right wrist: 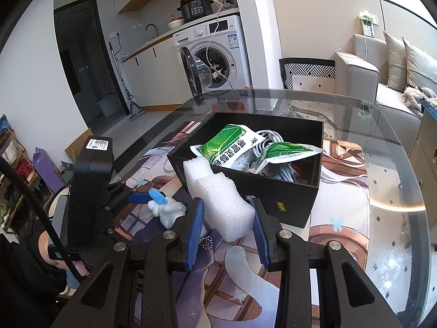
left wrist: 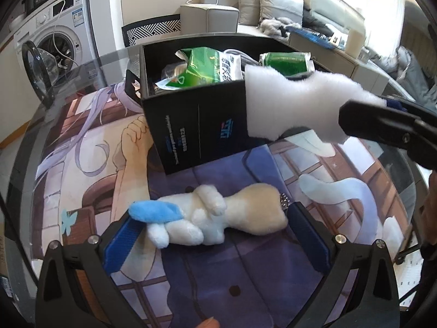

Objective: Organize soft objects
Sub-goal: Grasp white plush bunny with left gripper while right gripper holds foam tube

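Note:
A white foam block (right wrist: 218,194) is held in my right gripper (right wrist: 228,218), lifted just in front of the near wall of the black box (right wrist: 286,199). It also shows in the left wrist view (left wrist: 295,104) with the right gripper (left wrist: 363,114) shut on it. A white plush toy (left wrist: 213,216) with a blue ear and a tan part lies on the mat between the open fingers of my left gripper (left wrist: 210,229). The toy shows partly in the right wrist view (right wrist: 166,207). The box (left wrist: 191,120) holds green packets (left wrist: 202,68) and grey cables (right wrist: 262,142).
A printed anime mat (left wrist: 109,164) covers the round glass table (right wrist: 396,164). A washing machine (right wrist: 218,52) with its door open stands beyond the table. A sofa (right wrist: 396,76) is at the right.

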`<state>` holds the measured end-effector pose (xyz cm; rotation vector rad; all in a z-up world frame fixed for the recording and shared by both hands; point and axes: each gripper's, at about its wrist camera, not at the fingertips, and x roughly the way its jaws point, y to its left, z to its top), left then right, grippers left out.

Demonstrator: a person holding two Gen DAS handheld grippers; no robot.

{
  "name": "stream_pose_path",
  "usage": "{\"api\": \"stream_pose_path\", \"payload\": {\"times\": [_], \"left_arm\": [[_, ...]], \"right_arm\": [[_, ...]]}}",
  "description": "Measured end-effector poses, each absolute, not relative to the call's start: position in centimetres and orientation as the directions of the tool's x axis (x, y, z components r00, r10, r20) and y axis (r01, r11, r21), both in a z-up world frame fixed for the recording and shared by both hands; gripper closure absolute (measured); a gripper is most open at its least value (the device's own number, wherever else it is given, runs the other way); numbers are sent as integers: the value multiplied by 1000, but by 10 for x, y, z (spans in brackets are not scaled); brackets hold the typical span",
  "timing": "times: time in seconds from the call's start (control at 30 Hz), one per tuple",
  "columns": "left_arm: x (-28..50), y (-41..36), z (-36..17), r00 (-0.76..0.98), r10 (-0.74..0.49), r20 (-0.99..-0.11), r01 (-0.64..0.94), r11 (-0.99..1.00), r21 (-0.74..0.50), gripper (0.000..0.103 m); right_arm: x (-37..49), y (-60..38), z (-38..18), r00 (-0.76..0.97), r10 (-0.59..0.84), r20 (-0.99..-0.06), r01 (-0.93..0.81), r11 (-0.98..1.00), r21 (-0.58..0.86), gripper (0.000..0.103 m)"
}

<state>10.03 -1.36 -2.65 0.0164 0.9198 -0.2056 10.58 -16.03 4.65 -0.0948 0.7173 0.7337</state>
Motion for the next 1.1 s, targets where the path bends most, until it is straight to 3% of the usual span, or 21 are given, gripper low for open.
{"api": "stream_pose_path", "payload": {"times": [0.13, 0.2, 0.27, 0.57, 1.1], "left_arm": [[98, -15, -27, 586, -169, -793, 189, 980, -68, 2], [96, -15, -26, 596, -161, -787, 190, 980, -57, 11], [96, -17, -25, 596, -159, -787, 196, 979, -50, 13], [90, -13, -11, 632, -189, -751, 221, 973, -58, 14], [96, -10, -14, 620, -186, -762, 212, 975, -66, 14]], "right_arm": [[105, -160, 47, 521, 580, -627, -643, 749, 159, 68], [105, -160, 47, 522, 582, -623, -646, 747, 157, 68], [104, -160, 48, 525, 584, -619, -647, 747, 155, 68], [100, -163, 55, 540, 586, -604, -649, 747, 145, 70], [112, -152, 23, 471, 560, -681, -657, 739, 153, 73]]}}
